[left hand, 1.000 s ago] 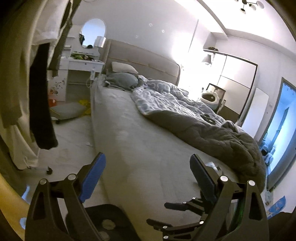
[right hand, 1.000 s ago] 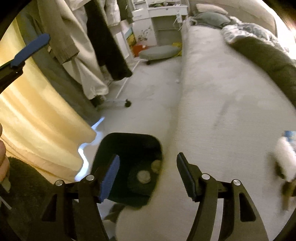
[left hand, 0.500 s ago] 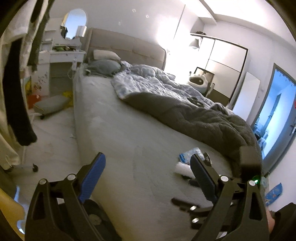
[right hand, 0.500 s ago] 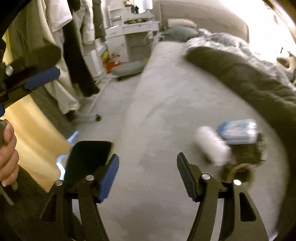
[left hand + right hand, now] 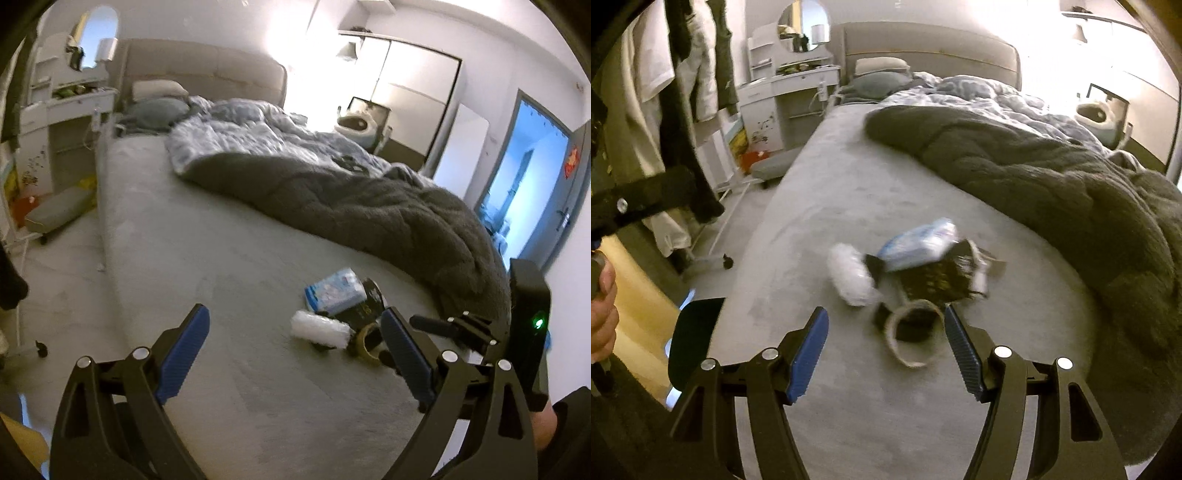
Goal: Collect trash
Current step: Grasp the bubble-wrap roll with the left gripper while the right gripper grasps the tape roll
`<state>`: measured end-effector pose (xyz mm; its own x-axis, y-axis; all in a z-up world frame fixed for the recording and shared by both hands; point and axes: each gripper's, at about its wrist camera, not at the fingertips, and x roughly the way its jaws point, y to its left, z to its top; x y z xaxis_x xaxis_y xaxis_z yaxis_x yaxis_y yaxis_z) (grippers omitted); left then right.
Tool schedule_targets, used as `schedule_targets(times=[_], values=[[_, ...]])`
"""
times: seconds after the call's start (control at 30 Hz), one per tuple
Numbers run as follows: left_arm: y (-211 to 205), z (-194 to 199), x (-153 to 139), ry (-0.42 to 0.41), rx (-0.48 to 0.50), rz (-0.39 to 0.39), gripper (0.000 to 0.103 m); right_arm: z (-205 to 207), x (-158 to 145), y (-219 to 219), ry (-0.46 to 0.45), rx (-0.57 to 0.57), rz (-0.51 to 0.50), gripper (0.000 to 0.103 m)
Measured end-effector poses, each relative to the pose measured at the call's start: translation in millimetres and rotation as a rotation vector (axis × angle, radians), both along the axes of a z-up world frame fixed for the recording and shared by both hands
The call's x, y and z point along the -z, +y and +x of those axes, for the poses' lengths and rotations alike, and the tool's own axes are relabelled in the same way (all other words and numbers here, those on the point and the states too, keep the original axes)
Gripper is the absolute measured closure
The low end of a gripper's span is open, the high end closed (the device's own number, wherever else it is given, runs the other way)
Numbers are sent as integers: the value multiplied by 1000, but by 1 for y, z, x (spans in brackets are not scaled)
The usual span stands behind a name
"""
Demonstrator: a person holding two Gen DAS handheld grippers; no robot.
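A small pile of trash lies on the grey bed (image 5: 207,258): a white crumpled wrap (image 5: 319,328) (image 5: 851,275), a blue-and-white packet (image 5: 334,290) (image 5: 918,240), a black box (image 5: 934,277) and an empty tape ring (image 5: 369,343) (image 5: 912,332). My right gripper (image 5: 885,315) hovers just short of the tape ring. Its jaws are opening; the ring sits at the fingertips, untouched by the pads. My left gripper (image 5: 293,317) stands open and empty, farther back from the pile. A black bin (image 5: 692,339) stands on the floor by the bed's edge.
A dark grey quilt (image 5: 1052,177) covers the bed's right half, close behind the pile. Hanging clothes (image 5: 683,92) on a wheeled rack stand left of the bed, with a white dressing table (image 5: 790,92) and a floor cushion (image 5: 59,212) beyond. A person's hand (image 5: 602,310) shows at left.
Both views have swung away from the bin and floor onto the bed. The trash pile has come into view and closer to both grippers. The right jaws stand slightly wider.
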<state>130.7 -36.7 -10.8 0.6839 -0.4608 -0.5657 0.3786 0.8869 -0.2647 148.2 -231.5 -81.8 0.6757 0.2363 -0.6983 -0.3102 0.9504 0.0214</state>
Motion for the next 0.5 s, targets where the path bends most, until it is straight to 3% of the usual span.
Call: schedule_targets(times=[0.3, 0.5], values=[[-40, 26, 37, 95, 118, 57, 7, 5, 14, -19, 44, -4, 16, 28], [-55, 43, 59, 156, 137, 62, 7, 10, 20, -30, 60, 7, 23, 27]])
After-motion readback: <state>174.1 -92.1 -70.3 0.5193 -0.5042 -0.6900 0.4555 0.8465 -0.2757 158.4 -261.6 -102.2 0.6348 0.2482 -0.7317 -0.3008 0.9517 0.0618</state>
